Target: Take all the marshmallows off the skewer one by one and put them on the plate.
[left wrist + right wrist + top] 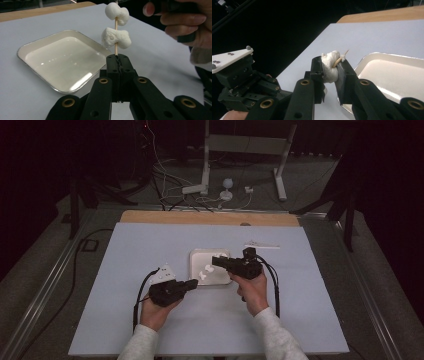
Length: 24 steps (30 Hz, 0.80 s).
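Note:
A thin wooden skewer [116, 25] stands upright with my left gripper [118, 58] shut on its lower end. Two white marshmallows [116, 37] are threaded on it, one above the other. In the high view the left gripper [192, 284] sits at the near left corner of a white square tray [200, 255], with the marshmallows [206, 272] over the tray. My right gripper [331, 62] reaches in from the right, shut on a squashed marshmallow [329, 71]. The skewer's pointed tip [341, 58] pokes out of that marshmallow. From above, the right gripper [216, 261] hovers over the tray.
The tray [37, 47] lies empty on a pale blue-grey mat [150, 245]. A small white strip [262, 244] rests at the back right. A wooden table edge [210, 217] runs behind the mat. The left gripper's body [237, 75] sits close beside the right jaws.

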Each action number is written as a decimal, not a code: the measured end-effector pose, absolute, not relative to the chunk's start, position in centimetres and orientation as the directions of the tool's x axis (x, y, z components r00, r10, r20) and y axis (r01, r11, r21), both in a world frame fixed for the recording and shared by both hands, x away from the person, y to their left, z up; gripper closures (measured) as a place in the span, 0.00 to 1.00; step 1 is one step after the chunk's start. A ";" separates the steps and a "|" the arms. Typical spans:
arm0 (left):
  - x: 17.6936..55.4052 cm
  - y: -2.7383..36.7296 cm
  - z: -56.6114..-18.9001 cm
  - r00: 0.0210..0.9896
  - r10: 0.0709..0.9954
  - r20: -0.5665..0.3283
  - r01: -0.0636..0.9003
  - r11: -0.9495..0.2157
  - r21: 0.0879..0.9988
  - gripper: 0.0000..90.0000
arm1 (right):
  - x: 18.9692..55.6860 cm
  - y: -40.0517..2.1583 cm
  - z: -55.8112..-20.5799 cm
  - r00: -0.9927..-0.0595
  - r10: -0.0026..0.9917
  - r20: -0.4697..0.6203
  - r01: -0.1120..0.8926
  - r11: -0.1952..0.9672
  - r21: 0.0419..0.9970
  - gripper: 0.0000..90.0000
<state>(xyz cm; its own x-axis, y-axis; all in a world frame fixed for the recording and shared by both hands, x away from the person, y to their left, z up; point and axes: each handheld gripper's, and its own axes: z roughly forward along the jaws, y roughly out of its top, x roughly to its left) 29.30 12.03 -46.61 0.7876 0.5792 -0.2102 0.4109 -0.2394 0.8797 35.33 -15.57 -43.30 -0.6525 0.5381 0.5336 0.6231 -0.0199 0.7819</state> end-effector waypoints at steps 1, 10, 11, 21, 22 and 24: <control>29.3 12.0 -46.6 0.789 0.577 -0.209 0.410 -0.242 0.880 1.00 | 35.3 -15.6 -43.3 -0.652 0.538 0.534 0.623 -0.020 0.782 0.87; 29.1 12.0 -46.5 0.796 0.581 -0.172 0.389 -0.272 0.880 1.00 | 35.1 -15.5 -42.7 -0.665 0.547 0.509 0.601 -0.012 0.799 0.89; 29.1 12.0 -46.5 0.796 0.582 -0.168 0.388 -0.276 0.879 1.00 | 35.1 -15.5 -42.7 -0.665 0.547 0.509 0.601 -0.012 0.799 0.89; 29.0 11.8 -46.4 0.797 0.592 -0.123 0.369 -0.314 0.875 1.00 | 35.0 -15.6 -42.1 -0.670 0.571 0.475 0.576 -0.003 0.817 0.89; 29.0 11.8 -46.4 0.796 0.593 -0.120 0.367 -0.316 0.875 1.00 | 35.0 -15.6 -42.1 -0.670 0.571 0.475 0.576 -0.003 0.817 0.89; 28.9 11.9 -46.4 0.796 0.594 -0.120 0.368 -0.316 0.874 1.00 | 35.0 -15.7 -42.0 -0.668 0.574 0.473 0.574 -0.007 0.819 0.89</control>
<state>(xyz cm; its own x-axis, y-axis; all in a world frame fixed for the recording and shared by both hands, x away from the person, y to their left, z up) 28.95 11.91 -46.38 0.7955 0.5939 -0.1201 0.3680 -0.3162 0.8744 35.04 -15.68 -41.96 -0.6683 0.5740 0.4732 0.5737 -0.0072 0.8191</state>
